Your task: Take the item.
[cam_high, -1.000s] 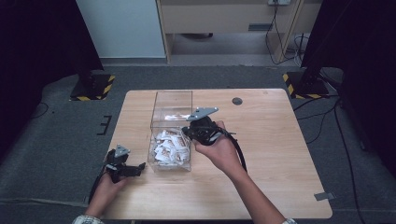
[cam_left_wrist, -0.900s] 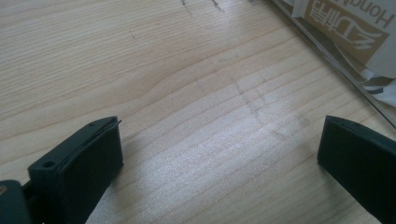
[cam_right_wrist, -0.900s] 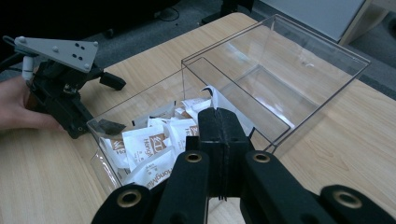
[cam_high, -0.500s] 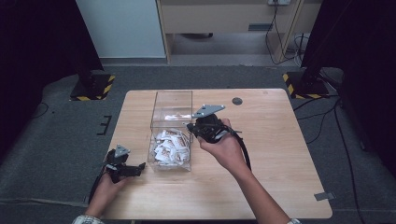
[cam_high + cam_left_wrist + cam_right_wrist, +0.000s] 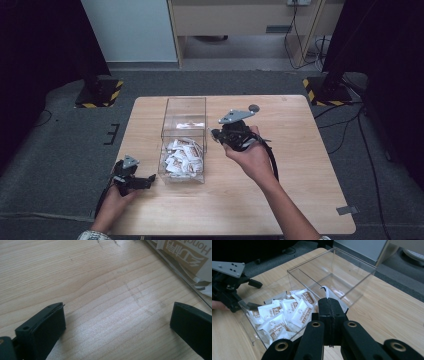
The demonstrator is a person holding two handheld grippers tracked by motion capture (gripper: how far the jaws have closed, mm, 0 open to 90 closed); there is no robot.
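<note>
One clear box point(image 5: 184, 137) stands on the table point(image 5: 300, 165), left of centre; its near half holds a heap of white-and-brown sachets point(image 5: 182, 157), too piled to count. Right gripper point(image 5: 216, 135) hovers beside the box, jaws clamped on one sachet point(image 5: 325, 290). Left gripper point(image 5: 150, 179) rests near the box's near-left corner, jaws apart.

My wooden bench point(image 5: 300, 175) stands on grey carpet point(image 5: 60, 150); a small dark disc point(image 5: 254, 107) lies near its far edge, hazard-striped stand bases point(image 5: 97, 95) behind.
</note>
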